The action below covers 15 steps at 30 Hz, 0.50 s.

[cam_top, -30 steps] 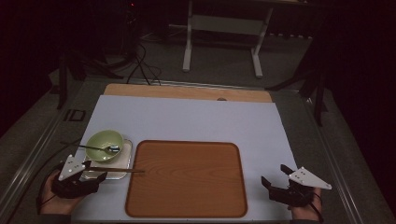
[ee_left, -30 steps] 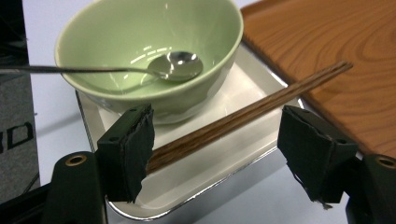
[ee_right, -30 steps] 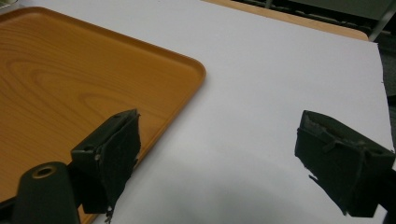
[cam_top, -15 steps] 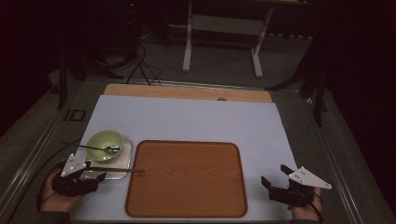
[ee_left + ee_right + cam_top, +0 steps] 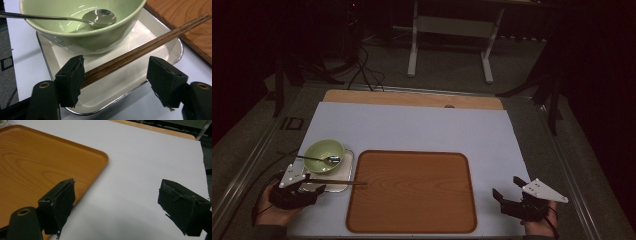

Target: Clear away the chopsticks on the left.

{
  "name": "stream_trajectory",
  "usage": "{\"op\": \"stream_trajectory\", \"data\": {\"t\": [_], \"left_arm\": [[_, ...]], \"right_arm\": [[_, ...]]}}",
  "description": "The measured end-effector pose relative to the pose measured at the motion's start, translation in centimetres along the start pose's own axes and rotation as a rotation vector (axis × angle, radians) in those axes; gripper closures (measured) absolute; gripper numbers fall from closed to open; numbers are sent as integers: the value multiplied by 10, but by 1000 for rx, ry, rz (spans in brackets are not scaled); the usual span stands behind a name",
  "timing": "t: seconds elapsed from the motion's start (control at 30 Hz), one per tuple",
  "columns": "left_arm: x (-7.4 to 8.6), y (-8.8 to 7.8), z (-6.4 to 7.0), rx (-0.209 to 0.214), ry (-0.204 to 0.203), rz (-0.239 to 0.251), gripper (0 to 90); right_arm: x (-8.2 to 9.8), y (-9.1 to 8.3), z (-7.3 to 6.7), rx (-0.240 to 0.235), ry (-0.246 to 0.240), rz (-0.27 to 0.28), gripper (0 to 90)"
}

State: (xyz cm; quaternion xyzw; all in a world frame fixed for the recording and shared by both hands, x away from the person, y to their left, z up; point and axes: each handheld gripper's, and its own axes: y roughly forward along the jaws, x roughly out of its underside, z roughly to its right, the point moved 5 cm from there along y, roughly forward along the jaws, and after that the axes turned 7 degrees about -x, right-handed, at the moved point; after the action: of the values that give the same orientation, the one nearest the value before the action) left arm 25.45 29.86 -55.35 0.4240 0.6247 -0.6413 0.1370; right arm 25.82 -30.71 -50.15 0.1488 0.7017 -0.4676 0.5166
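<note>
The pair of long brown wooden chopsticks point(image 5: 140, 51) lies across the shallow white metal tray with the shiny rim point(image 5: 130, 82). One end of the chopsticks sits between the jaws of the left gripper point(image 5: 115, 75). That end is right up against the jaw on the left side of the left gripper view. The other jaw stands well apart from the sticks, with a wide gap of white tray between them. The far end of the chopsticks reaches out over the edge of the big brown wooden tray point(image 5: 190, 27). The left jaws have just been closing a little, but they are not pressing on the chopsticks from both sides.

In the high view, the chopsticks point(image 5: 334, 182) lie sideways from the left gripper point(image 5: 314, 186) to the rim of the big brown wooden tray point(image 5: 412, 192).

A round light green bowl point(image 5: 82, 27) stands on the white tray, just behind the chopsticks. A shiny silver spoon point(image 5: 97, 18) rests inside the bowl, and its handle sticks out over the rim.

The right gripper point(image 5: 507, 192) is far off on the other side of the counter point(image 5: 422, 130). Its jaws are wide apart with nothing in them. Below them is the white counter, and the corner of the brown tray point(image 5: 50, 162) is near one jaw.
</note>
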Motion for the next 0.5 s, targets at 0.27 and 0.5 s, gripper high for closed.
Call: {"op": "stream_trajectory", "data": {"t": [0.27, 0.5], "left_arm": [[0, 0, 3, -3, 22, -12, 363], [0, 0, 5, 14, 31, -13, 461]], "right_arm": [[0, 0, 0, 0, 1, -1, 138], [0, 0, 0, -1, 3, -1, 138]]}}
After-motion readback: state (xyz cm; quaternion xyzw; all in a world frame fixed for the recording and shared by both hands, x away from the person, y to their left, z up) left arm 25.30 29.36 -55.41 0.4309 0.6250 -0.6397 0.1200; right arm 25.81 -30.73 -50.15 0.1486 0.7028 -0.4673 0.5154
